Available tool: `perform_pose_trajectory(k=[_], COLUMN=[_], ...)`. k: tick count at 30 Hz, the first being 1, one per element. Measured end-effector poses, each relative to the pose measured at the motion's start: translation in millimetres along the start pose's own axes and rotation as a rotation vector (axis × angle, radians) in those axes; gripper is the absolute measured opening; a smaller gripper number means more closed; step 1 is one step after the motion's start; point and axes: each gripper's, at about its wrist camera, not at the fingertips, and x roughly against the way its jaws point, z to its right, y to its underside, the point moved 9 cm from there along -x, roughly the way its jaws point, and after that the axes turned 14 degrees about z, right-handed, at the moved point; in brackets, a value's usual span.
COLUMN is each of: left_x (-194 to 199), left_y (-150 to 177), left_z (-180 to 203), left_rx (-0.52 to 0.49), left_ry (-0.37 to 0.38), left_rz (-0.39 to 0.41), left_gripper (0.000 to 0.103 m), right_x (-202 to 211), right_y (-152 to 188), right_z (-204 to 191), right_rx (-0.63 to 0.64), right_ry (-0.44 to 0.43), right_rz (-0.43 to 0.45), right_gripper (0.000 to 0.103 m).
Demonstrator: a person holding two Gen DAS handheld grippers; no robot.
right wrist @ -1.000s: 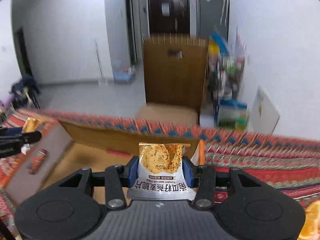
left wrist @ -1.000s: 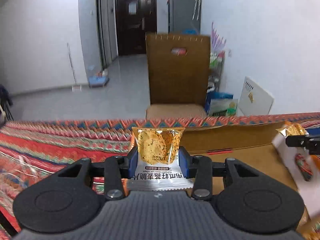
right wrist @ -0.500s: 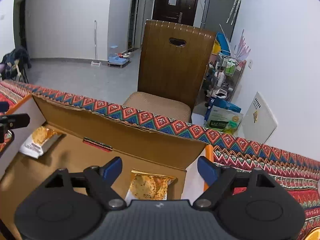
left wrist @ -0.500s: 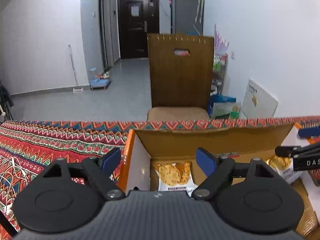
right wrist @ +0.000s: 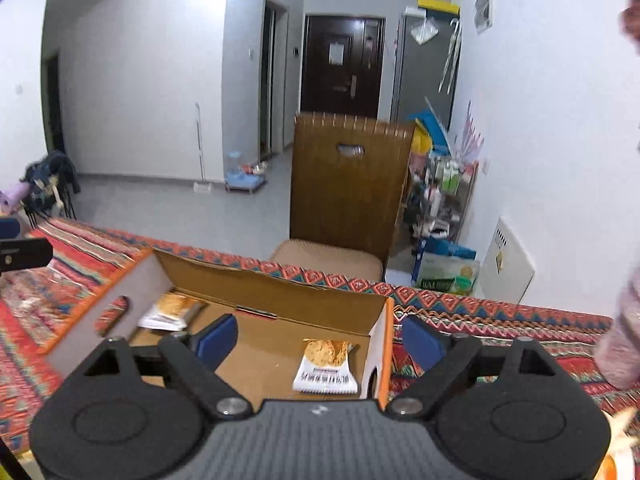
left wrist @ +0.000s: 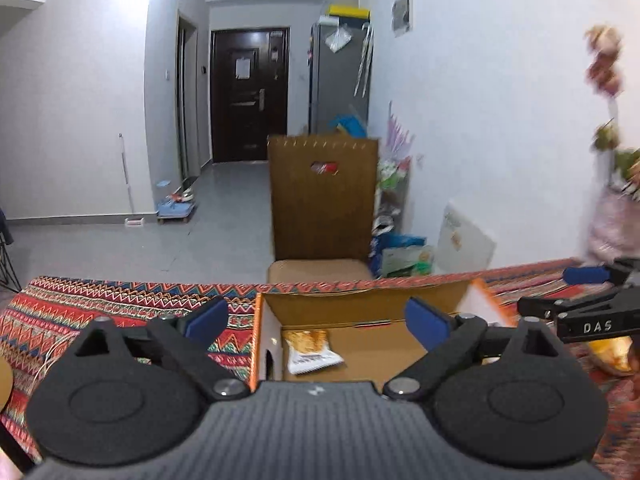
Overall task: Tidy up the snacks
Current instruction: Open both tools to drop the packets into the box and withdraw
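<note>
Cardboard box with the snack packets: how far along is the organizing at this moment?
Done: two snack packets lie in the cardboard box, one at its left end, one at its right end. In hand: nothing; the left hand-held gripper and right hand-held gripper, jaws just opening, are empty. Left: more snacks aren't clearly visible.

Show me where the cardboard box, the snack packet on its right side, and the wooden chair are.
cardboard box (right wrist: 280, 294): right wrist view, inner back wall.
snack packet (right wrist: 326, 366): right wrist view, middle of wrapper.
wooden chair (right wrist: 348, 184): right wrist view, backrest.
</note>
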Motion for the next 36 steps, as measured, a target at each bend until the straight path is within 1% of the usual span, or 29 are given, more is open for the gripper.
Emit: perform_pose_trajectory(k=[4,6,8,10,14,16,18,20,22,24,27,30,32,34,36], left_x=[73,113,148,187,250,280,308,332,352,362,374,375,374,371,370], left_y=[-12,-14,-13,-8,9,21,38,58,80,101,139,170,184,192,198], left_z=[10,17,23,28,37,39,42,45,47,48,49,52,51,48,45], left_rx=[0.041,0.024,-0.007,-0.031,-0.045,-0.029,-0.009,-0.018,-0.017,-0.002,0.041,0.020,0.012,0.022,0.030], left_ry=[0.030,0.029,0.027,0.002,-0.026,-0.030,-0.020,-0.005,-0.017,-0.011,0.004,0.006,-0.008,-0.001,-0.001], left_rz=[0.041,0.082,0.117,0.155,0.211,0.232,0.239,0.235,0.230,0.208,0.134,0.060,0.029,0.006,-0.005], left_gripper=[0.099,0.100,0.102,0.103,0.103,0.103,0.103,0.103,0.103,0.103,0.103,0.103,0.103,0.103,0.103], right_x=[73,109,149,186,257,285,311,335,353,364,376,383,385,386,383], right_y=[-6,-6,-5,1,22,35,51,69,91,115,157,194,217,238,248], right_z=[3,3,1,-2,-18,-25,-34,-43,-56,-68,-86,-100,-107,-112,-111], right_rx=[0.002,-0.013,-0.027,-0.025,-0.016,-0.007,0.005,0.012,0.004,-0.019,-0.047,-0.077,-0.096,-0.084,-0.063], right_ry=[0.007,-0.002,-0.017,-0.022,-0.055,-0.063,-0.076,-0.085,-0.100,-0.113,-0.126,-0.114,-0.099,-0.101,-0.091], right_rz=[0.055,0.090,0.139,0.180,0.233,0.254,0.272,0.279,0.272,0.259,0.209,0.159,0.117,0.072,0.042], right_gripper=[0.094,0.096,0.100,0.101,0.103,0.103,0.103,0.103,0.103,0.103,0.103,0.103,0.103,0.103,0.103])
